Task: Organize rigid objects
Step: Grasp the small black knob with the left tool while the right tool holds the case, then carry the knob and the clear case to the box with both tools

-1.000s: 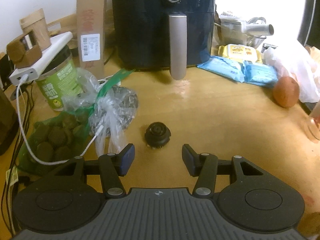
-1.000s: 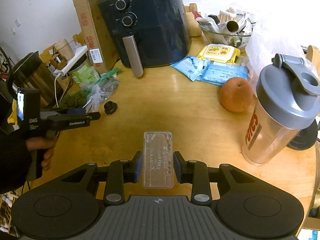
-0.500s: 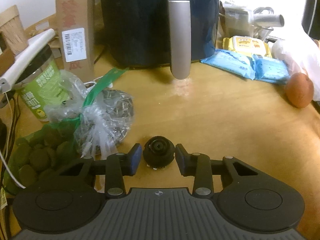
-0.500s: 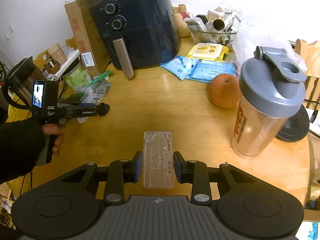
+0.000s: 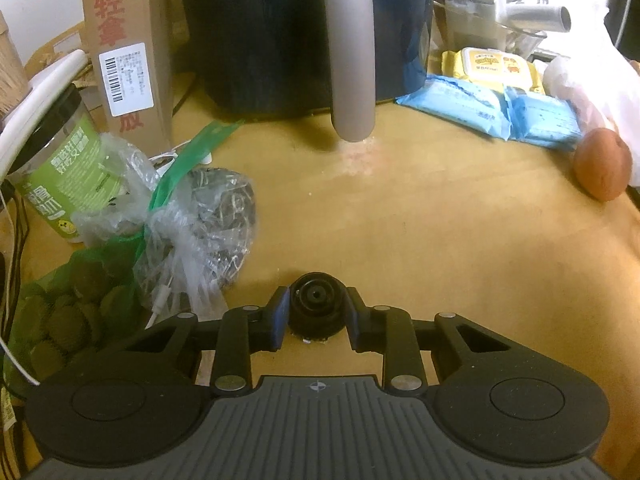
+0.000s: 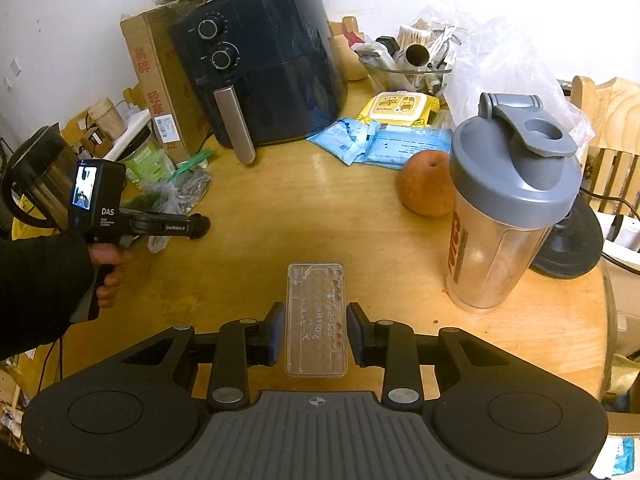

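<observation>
A small black round cap (image 5: 316,300) rests on the wooden table (image 5: 440,240) beside a plastic bag. My left gripper (image 5: 317,314) has it between its blue pads; the jaws are closing and both pads touch the cap's sides. The right wrist view shows that gripper (image 6: 200,225) held in a person's hand (image 6: 108,264) at the left. My right gripper (image 6: 316,330) is shut on a clear flat plastic case (image 6: 316,320), held above the table's near part.
A dark air fryer (image 6: 260,72) and a cardboard box (image 5: 128,48) stand at the back. Plastic bags (image 5: 208,216) and a green jar (image 5: 60,168) crowd the left. Blue wipe packs (image 5: 492,108), a round fruit (image 6: 426,190) and a shaker bottle (image 6: 508,208) lie right.
My left gripper moved forward and down around the black cap, and its jaws narrowed onto it. The right gripper kept its hold on the clear case.
</observation>
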Available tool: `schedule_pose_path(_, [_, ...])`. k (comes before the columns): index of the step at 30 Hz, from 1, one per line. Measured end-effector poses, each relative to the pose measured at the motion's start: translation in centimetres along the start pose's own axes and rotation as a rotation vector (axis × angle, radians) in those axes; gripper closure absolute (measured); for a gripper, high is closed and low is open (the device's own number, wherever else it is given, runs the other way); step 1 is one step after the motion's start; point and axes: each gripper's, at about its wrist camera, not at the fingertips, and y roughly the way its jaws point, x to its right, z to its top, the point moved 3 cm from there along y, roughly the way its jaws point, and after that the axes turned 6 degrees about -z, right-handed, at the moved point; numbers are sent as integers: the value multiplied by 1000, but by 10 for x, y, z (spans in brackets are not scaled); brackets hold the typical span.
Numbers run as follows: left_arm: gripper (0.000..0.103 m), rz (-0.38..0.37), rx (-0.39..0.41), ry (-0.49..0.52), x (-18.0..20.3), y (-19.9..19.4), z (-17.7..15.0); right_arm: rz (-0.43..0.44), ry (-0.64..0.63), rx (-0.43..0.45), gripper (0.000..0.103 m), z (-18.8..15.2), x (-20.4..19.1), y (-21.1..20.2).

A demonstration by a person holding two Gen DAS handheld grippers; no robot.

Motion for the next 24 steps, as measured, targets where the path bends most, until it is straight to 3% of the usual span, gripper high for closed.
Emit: schedule_pose_path(24, [75, -72, 83, 4, 33, -85, -23, 40, -40, -2, 68, -10, -14, -8])
